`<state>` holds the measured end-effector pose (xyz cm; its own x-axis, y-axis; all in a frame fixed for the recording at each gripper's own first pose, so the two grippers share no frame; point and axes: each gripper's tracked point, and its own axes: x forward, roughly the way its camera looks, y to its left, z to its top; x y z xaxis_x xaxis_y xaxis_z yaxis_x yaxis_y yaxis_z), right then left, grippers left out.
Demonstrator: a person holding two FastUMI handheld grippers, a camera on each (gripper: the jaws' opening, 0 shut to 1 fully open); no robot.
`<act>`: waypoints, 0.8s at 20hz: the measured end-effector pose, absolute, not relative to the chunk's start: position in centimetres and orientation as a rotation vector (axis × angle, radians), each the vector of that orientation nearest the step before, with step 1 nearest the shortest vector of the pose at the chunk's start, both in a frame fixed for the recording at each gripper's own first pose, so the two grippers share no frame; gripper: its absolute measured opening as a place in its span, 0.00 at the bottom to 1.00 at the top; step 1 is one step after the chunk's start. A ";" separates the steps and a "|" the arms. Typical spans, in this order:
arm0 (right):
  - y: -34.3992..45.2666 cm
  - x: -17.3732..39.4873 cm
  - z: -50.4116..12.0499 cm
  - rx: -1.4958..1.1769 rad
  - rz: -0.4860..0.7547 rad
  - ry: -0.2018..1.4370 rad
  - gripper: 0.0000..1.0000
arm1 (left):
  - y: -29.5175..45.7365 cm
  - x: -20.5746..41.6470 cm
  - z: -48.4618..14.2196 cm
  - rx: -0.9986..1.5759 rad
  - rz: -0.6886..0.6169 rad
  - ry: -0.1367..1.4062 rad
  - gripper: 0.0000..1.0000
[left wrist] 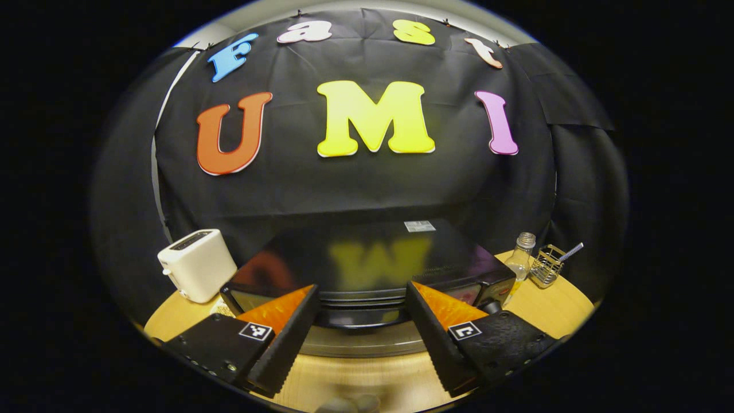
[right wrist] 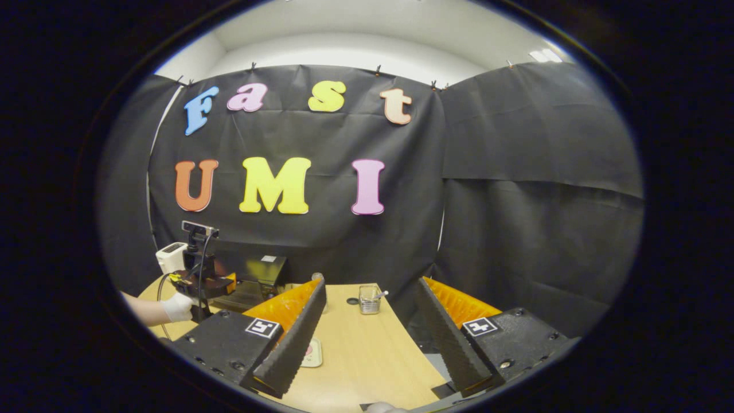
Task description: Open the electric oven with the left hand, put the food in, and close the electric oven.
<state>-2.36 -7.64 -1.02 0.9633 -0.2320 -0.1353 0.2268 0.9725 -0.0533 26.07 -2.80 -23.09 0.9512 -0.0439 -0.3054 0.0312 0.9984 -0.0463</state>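
Two grippers are out, both spread wide and holding nothing. The left gripper point(left wrist: 362, 321) hangs just in front of the electric oven point(left wrist: 367, 269), which sits on the wooden surface point(left wrist: 550, 310) with its long side running left to right and its front facing the gripper. A pale label on the oven's top is too small to read. A white toaster point(left wrist: 198, 264) stands beside it. The right gripper point(right wrist: 371, 327) is well apart, over the surface.

Glossy black oven point(left wrist: 367, 258) top ahead of jaws; matt white plastic toaster point(left wrist: 198, 264); clear glass bottle point(left wrist: 520, 261); wire-metal holder point(left wrist: 546, 267); smooth wood tabletop point(left wrist: 550, 310).
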 end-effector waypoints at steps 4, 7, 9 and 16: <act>-7.1 -2.2 -1.2 -0.032 -0.223 0.142 0.96 | -2.6 25.2 -23.2 -0.044 -0.052 0.326 0.95; -6.4 -2.1 -1.5 -0.023 -0.206 0.145 1.00 | -2.6 23.8 -23.3 -0.045 -0.063 0.331 0.95; -6.0 -2.2 -1.8 -0.021 -0.198 0.149 0.96 | -2.7 22.5 -23.6 -0.042 -0.068 0.336 0.96; -4.2 -3.6 -2.8 -0.010 -0.157 0.174 0.96 | -2.8 16.9 -26.0 -0.049 -0.082 0.401 0.95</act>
<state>-3.58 -4.20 -2.81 0.9727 -0.1560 -0.1720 0.1542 0.9878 -0.0235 16.87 -2.76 -25.99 0.9173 -0.0891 -0.3881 0.0696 0.9955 -0.0640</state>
